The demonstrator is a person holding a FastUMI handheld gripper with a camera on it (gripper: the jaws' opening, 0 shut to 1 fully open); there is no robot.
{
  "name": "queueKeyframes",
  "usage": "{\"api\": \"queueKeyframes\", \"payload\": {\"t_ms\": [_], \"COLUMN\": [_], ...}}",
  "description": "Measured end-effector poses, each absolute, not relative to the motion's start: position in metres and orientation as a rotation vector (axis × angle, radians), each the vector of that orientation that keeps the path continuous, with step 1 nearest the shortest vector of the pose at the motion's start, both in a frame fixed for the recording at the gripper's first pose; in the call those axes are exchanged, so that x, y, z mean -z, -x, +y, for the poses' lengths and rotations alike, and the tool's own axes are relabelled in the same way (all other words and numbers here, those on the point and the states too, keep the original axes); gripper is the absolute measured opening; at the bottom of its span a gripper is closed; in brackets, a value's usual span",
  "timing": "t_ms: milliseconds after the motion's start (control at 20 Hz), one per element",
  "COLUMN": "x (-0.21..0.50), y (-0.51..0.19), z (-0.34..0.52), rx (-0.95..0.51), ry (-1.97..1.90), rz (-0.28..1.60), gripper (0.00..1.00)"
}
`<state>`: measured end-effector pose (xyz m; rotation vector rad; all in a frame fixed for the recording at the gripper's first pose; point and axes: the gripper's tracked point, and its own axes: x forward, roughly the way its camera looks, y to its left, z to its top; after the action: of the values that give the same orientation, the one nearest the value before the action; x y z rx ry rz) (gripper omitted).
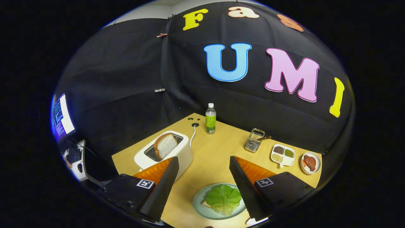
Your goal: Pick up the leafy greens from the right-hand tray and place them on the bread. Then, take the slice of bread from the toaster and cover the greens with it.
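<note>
greens (223, 199) on plated bread (206, 204), slice (165, 145) (toaster-held)

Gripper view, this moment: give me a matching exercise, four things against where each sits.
Things:
1. leafy greens
2. bread slice
3. bottle
4. tool

Places:
A. standing in the toaster
B. open, fingers either side of the plate
C. upright near the table's far corner
D. lying on the plate, over a bit of bread

Pairs: 1-D, 2-A, 3-C, 4-B
</note>
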<state>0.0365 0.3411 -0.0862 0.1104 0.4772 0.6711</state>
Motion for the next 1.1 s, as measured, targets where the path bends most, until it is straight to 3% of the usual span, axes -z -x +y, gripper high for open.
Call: {"api": "queueKeyframes", "payload": {"t_ms": [450,900,1100], "x": [0.062,0.133,0.162], "y": [-0.041,-0.055,-0.061], "z": [0.44,0.519,0.531], "rx": [-0.72,-0.625,-0.577], "ry": [-0.224,-0.336,-0.317], "rz": [0.551,0.783,0.826], "gripper": [1.0,0.97,0.9]}}
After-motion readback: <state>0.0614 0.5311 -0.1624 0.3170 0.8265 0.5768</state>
